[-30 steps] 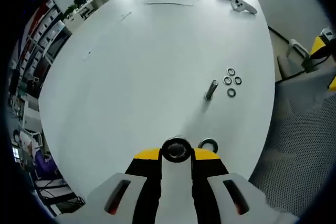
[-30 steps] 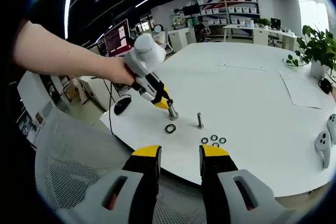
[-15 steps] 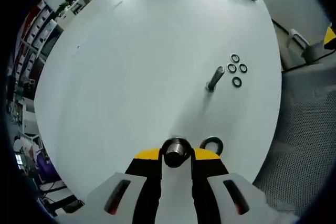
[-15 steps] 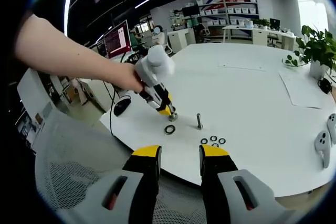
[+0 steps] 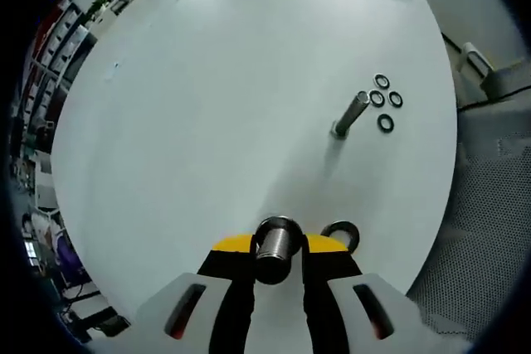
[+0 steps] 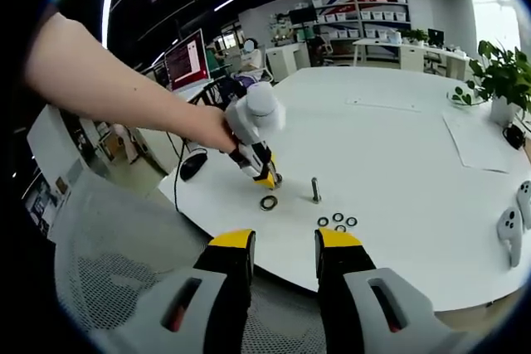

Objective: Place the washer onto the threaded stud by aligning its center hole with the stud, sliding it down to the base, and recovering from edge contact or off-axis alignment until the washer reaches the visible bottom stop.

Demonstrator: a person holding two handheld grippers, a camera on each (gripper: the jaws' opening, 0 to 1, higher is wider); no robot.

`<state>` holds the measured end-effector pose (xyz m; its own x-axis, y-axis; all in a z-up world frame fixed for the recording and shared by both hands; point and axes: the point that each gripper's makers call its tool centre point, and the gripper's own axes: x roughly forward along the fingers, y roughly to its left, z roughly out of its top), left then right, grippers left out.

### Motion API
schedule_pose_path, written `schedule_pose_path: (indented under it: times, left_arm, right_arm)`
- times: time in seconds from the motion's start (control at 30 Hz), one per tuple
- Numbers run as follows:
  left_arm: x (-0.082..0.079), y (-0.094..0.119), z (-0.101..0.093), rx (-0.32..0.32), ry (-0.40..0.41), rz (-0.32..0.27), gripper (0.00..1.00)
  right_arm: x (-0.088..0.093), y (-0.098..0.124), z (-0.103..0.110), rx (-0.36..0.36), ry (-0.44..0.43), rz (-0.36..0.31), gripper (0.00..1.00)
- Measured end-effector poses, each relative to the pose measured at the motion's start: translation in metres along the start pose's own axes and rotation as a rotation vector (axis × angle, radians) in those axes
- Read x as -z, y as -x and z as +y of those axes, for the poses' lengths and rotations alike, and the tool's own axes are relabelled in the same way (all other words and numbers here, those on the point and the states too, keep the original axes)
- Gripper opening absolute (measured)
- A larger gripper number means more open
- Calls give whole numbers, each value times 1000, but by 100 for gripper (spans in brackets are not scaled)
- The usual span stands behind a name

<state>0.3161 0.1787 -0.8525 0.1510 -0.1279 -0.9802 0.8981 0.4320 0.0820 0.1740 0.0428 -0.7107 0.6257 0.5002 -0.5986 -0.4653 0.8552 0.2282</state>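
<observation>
though clamped, stud (image 5: 275, 246) lengthwise forward

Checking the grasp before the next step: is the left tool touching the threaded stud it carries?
Touching. In the left gripper view, the left tool has its yellow-tipped jaws pressed against both sides of the threaded stud.

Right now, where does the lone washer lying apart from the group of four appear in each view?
Left gripper view: lone washer lies low, just right of the gripped stud.
Right gripper view: washer sits centre, below the left gripper.
Shared landmark: the upright stud.
</observation>
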Motion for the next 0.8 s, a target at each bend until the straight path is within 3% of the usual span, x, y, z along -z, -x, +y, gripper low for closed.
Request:
schedule_pose_path:
  times: [0.33, 0.6, 0.8]
  left_arm:
    - [3, 5, -3, 2, 39, -25, 21]
    - [6, 18, -3, -12, 167, -109, 23]
    - [21, 23, -8, -23, 257, -151, 24]
  right_arm:
    - [0, 0, 0, -2, -5, 2, 32]
    - [2, -1, 3, -13, 2, 14, 32]
    - [2, -1, 4, -22, 4, 15, 32]
